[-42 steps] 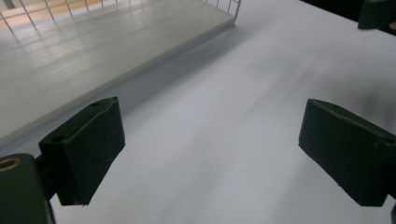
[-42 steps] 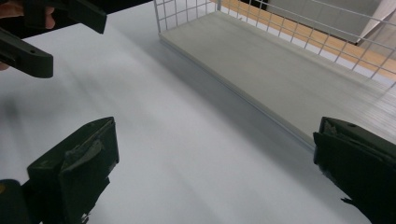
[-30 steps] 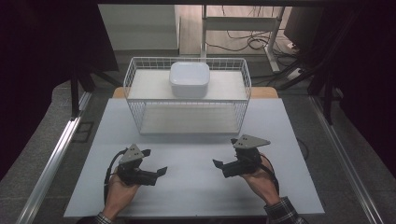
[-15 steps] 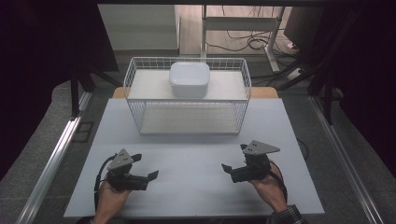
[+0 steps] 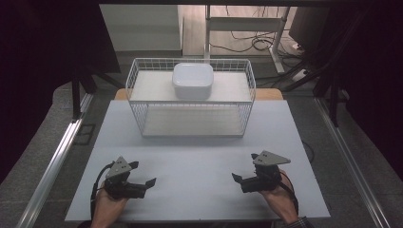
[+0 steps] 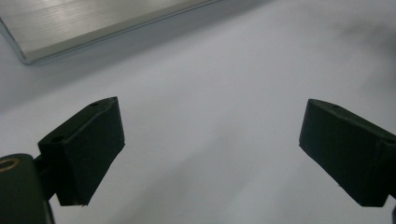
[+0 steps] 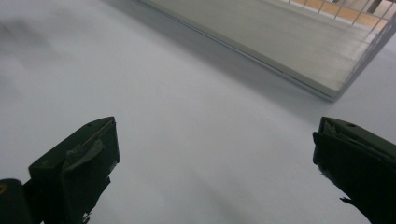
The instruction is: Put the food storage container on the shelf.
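Observation:
A white wire basket [image 5: 190, 99] stands at the far middle of the white table [image 5: 199, 156], with a white square container [image 5: 192, 80] on its upper shelf. My left gripper [image 5: 142, 174] lies low near the table's front left, open, nothing between its jaws [image 6: 210, 154]. My right gripper [image 5: 244, 166] rests near the front right, also open and empty [image 7: 215, 163]. Both point inward toward the table's middle. In each gripper view a corner of the basket's base plate [image 6: 93, 23] [image 7: 280, 42] lies ahead of the jaws.
Metal rails [image 5: 57, 156] run along both sides of the table. Cables and a desk frame [image 5: 247, 28] lie on the floor behind the basket. Bare table surface stretches between the grippers and the basket.
Both hands have drawn back toward the table's front edge and slightly outward. The jaws stay open and hold nothing.

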The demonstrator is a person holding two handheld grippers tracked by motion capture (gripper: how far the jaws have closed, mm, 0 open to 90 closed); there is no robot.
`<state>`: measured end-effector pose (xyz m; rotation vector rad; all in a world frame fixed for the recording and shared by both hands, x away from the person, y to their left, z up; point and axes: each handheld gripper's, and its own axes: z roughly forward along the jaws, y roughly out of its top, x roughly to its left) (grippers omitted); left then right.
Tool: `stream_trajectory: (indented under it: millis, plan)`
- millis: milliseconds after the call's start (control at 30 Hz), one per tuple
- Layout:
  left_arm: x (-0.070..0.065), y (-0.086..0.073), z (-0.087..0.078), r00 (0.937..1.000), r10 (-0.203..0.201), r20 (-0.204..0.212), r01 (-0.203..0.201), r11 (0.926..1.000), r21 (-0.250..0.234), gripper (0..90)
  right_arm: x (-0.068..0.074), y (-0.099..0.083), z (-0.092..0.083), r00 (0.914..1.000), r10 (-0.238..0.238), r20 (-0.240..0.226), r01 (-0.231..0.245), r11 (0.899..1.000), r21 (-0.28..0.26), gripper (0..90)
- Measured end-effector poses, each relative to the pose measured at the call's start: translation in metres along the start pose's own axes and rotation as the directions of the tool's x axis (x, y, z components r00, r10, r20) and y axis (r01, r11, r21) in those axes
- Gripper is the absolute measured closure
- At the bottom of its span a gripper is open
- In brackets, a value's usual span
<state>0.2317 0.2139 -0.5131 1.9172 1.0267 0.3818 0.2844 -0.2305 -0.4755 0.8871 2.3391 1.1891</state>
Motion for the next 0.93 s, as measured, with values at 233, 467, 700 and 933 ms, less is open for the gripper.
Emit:
stream_trajectory:
  millis: [233,467,700,933]
  plan:
    - [0.001,-0.006,0.003,0.9999,-0.009,0.010,0.009,0.9998,0.017,5.5,-0.003,-0.012,-0.002,0.9998,0.013,0.016,-0.013,1.000,0.007,0.2]
    - [0.002,-0.010,0.009,0.9996,-0.005,0.028,0.004,0.9989,0.047,4.2,-0.004,-0.023,0.001,0.9997,0.016,0.017,-0.017,0.999,0.037,0.2]
    - [0.004,-0.013,0.015,0.9991,-0.016,0.040,0.012,0.9954,0.095,3.0,-0.005,-0.029,0.007,0.9995,0.031,0.005,-0.031,0.997,0.071,0.2]
    - [0.004,-0.014,0.020,0.9995,-0.008,0.031,0.004,0.9914,0.131,2.4,-0.005,-0.032,0.012,0.9996,0.028,0.004,-0.029,0.993,0.110,0.2]
